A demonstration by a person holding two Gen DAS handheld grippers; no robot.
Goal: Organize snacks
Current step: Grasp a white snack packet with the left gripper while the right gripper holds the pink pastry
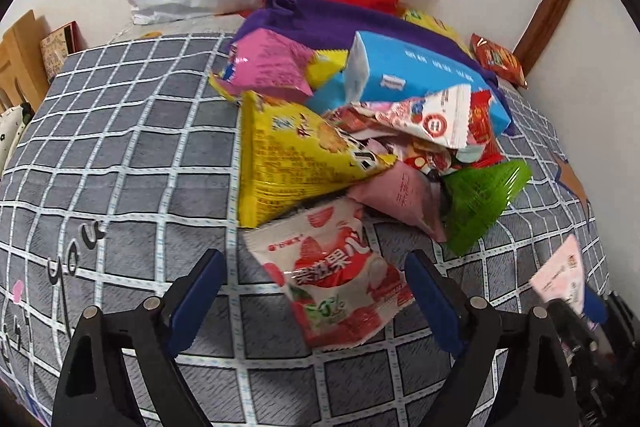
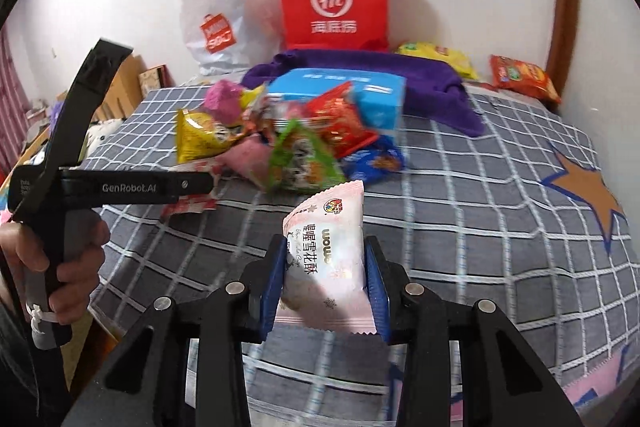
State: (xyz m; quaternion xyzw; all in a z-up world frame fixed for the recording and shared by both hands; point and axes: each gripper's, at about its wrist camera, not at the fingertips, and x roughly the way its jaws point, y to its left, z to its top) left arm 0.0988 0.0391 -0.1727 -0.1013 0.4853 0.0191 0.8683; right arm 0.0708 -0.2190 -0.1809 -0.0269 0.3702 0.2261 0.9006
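While my right gripper (image 2: 326,291) is clamped on the pale pink snack packet (image 2: 326,267), my left gripper (image 1: 316,291) sits wide open around the strawberry packet (image 1: 332,275), nearest of the snack pile (image 1: 360,131) on the checked bedspread (image 1: 120,147).

A pale pink snack packet (image 2: 326,259) stands upright, pinched at its sides, just in front of the snack pile (image 1: 360,131). A strawberry packet (image 1: 332,271) lies flat at the pile's near edge, touching a yellow packet (image 1: 296,155). A blue box (image 1: 416,79) tops the pile.
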